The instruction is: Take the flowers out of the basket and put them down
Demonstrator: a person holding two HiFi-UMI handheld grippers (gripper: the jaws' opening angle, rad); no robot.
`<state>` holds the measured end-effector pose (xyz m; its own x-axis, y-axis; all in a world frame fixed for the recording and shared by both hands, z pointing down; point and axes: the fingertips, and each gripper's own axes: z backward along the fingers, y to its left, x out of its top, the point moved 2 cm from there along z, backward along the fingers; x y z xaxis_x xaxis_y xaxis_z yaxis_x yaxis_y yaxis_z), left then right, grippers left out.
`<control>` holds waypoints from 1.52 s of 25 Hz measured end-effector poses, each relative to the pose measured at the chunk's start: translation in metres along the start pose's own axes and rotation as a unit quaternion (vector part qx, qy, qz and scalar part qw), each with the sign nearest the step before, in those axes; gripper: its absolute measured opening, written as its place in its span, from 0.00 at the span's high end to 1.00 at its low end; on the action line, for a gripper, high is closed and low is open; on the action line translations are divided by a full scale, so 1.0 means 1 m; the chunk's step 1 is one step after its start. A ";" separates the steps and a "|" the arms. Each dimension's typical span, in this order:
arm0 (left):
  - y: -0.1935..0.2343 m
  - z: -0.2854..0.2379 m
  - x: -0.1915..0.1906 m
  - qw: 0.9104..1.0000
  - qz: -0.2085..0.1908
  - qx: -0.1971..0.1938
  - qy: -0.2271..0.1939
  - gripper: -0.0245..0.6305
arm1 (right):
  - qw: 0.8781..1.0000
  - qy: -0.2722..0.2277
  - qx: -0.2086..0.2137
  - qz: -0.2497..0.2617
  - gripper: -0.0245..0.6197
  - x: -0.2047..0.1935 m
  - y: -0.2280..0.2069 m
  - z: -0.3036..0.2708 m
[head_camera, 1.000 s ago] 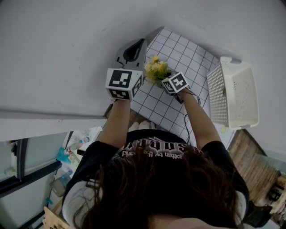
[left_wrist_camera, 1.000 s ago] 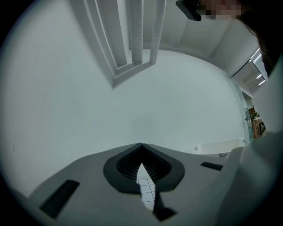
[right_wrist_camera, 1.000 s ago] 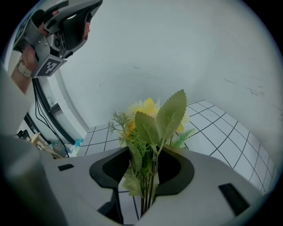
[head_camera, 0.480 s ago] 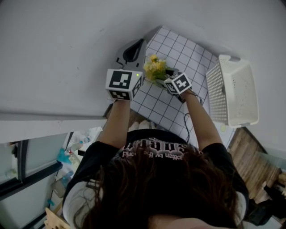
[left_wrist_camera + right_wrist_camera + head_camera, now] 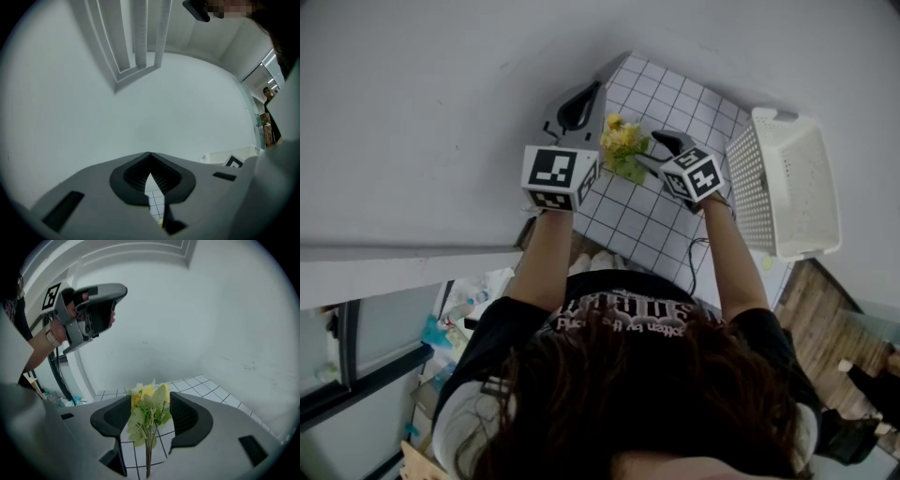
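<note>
A small bunch of yellow flowers with green leaves (image 5: 622, 147) lies on the white tiled table (image 5: 680, 105). The white mesh basket (image 5: 751, 187) stands to its right. My right gripper (image 5: 662, 150) hovers just right of the bunch; its jaws have just been opening and stand open. In the right gripper view the flowers (image 5: 149, 416) show through the gap of the right gripper (image 5: 150, 400), with neither pad touching them. My left gripper (image 5: 580, 103) is held level near the wall, left of the flowers. The left gripper (image 5: 150, 158) is shut on nothing.
A plain white wall (image 5: 441, 103) runs along the table's far and left sides. In the right gripper view the left gripper (image 5: 93, 305) and its hand hang at upper left. Cluttered floor and a cabinet lie below the table's near edge.
The right gripper has let go of the flowers and drawn up and to the right, towards the basket. The bunch stays on the tiles. The left gripper has kept still.
</note>
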<state>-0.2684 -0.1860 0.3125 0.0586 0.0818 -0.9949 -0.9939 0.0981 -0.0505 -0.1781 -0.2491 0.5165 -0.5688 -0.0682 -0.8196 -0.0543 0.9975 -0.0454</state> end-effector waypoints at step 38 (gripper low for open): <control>-0.073 -0.054 0.006 0.998 0.009 -0.069 -0.009 0.96 | 0.919 -0.292 -0.247 -0.094 0.92 0.086 -0.079 0.211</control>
<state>-0.2004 -0.2465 0.3060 0.0411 0.1006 -0.9941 -0.9982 -0.0403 -0.0453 -0.0497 -0.3298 0.3296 0.0173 -0.0722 -0.9972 -0.5548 0.8291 -0.0697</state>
